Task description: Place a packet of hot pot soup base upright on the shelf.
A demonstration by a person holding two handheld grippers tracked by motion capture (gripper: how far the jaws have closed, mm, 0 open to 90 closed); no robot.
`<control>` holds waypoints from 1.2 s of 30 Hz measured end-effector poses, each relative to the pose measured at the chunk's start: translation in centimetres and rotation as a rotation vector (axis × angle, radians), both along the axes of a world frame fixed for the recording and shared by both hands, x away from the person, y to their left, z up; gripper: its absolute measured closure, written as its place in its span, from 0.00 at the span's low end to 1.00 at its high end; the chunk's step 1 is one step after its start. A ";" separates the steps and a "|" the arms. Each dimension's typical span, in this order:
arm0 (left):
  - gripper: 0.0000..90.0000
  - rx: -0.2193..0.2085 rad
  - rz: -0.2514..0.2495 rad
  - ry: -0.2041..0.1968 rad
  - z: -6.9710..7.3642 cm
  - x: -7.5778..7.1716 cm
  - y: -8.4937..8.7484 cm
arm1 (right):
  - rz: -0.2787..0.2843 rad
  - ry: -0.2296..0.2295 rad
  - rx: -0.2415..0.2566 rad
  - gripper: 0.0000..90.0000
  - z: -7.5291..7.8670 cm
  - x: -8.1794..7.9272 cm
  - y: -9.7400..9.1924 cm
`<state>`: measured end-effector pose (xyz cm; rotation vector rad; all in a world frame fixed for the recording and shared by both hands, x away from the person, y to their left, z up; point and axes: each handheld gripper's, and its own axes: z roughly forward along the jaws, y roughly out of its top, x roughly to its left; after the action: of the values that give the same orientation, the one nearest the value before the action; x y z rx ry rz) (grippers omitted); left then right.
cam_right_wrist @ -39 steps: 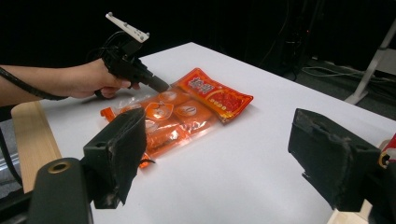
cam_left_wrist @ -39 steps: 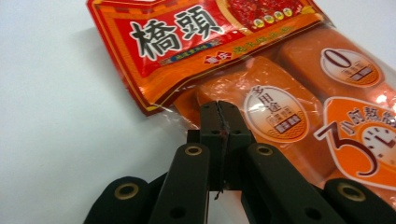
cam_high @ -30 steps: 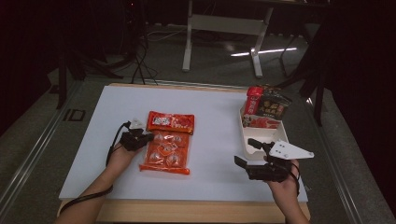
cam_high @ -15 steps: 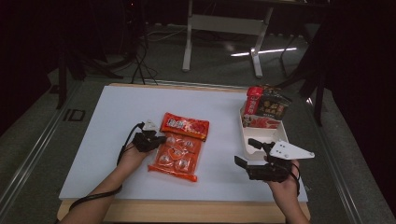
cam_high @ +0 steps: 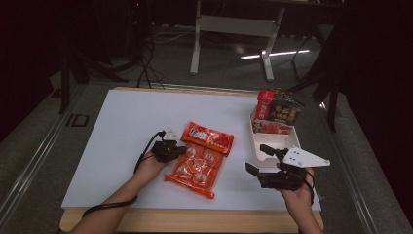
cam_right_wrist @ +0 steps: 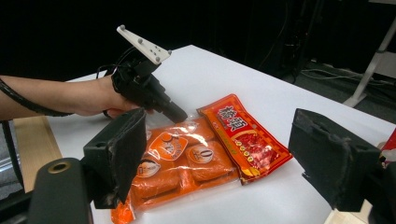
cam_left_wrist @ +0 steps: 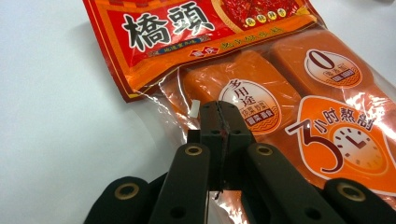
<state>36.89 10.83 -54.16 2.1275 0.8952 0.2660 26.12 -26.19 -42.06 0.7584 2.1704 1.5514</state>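
An orange packet of several round cakes in clear wrap (cam_high: 197, 168) (cam_left_wrist: 327, 140) (cam_right_wrist: 187, 163) lies at the table's middle front. A red snack packet with printed characters (cam_high: 208, 137) (cam_left_wrist: 201, 32) (cam_right_wrist: 243, 135) rests across its far end. My left gripper (cam_high: 181, 150) (cam_left_wrist: 219, 116) (cam_right_wrist: 180, 116) is shut on the clear left edge of the orange packet, jaws pressed together. My right gripper (cam_high: 255, 158) (cam_right_wrist: 229, 154) hovers to the right of both packets, jaws wide apart with nothing between them.
A white tray (cam_high: 253, 141) stands at the right side of the white tabletop (cam_high: 122, 122), with red and dark snack packets (cam_high: 277, 112) upright at its far end. The table's wooden front edge (cam_high: 195, 222) runs below my forearms.
My left gripper has slid to the right across the table, and the orange and red packets have moved right with it. The right gripper has stayed where it was.
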 end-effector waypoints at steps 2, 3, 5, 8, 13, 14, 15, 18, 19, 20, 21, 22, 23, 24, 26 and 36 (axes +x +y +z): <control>1.00 -0.012 -0.007 -0.011 -0.1 0.0 0.3 | 0.001 0.000 0.000 0.21 0.0 0.0 0.0; 1.00 -0.012 -0.007 -0.011 -0.1 0.0 0.3 | 0.001 0.001 0.000 0.21 0.0 0.0 0.0; 1.00 -0.028 -0.013 -0.021 0.0 -0.1 0.5 | -0.002 0.001 0.002 0.21 0.1 0.0 -0.1; 1.00 -0.030 -0.021 -0.038 0.5 -0.5 0.7 | -0.003 -0.001 0.006 0.21 0.2 0.0 -0.1; 1.00 -0.050 -0.021 -0.046 1.4 -1.1 1.6 | 0.000 -0.004 0.001 0.21 0.3 0.0 0.0; 1.00 -0.056 -0.026 -0.050 1.8 -1.6 2.0 | 0.002 -0.006 0.001 0.21 0.3 -0.1 0.1; 1.00 -0.056 -0.022 -0.047 2.0 -1.8 2.2 | 0.004 -0.005 0.001 0.21 0.3 -0.1 0.1; 1.00 -0.049 -0.034 -0.051 2.2 -2.5 2.5 | 0.005 -0.004 0.005 0.21 0.3 -0.1 0.1; 1.00 -0.042 -0.042 -0.046 2.4 -3.2 2.8 | 0.006 -0.003 0.004 0.21 0.3 -0.1 0.1; 1.00 -0.042 -0.042 -0.046 2.4 -3.2 2.8 | 0.006 -0.003 0.003 0.21 0.3 -0.1 0.1; 1.00 -0.043 -0.047 -0.045 2.4 -3.6 3.0 | 0.006 -0.004 0.002 0.21 0.3 -0.1 0.2; 1.00 -0.037 -0.051 -0.042 2.4 -3.9 3.2 | 0.006 -0.004 0.002 0.21 0.3 -0.1 0.2; 1.00 -0.032 -0.055 -0.035 2.3 -4.4 3.3 | 0.007 -0.004 0.002 0.21 0.4 -0.1 0.2; 1.00 -0.028 -0.055 -0.034 2.3 -4.7 3.4 | 0.008 -0.004 0.003 0.21 0.4 -0.1 0.2; 1.00 -0.026 -0.056 -0.021 2.0 -5.5 3.7 | 0.013 -0.004 0.007 0.21 0.4 -0.2 0.2; 1.00 0.000 -0.078 0.013 -0.2 -6.9 3.5 | 0.025 -0.010 0.003 0.21 0.4 -0.4 0.4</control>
<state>29.98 14.35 -54.38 2.1609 0.8171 0.2121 25.76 -25.83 -41.69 0.7258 2.1795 1.5672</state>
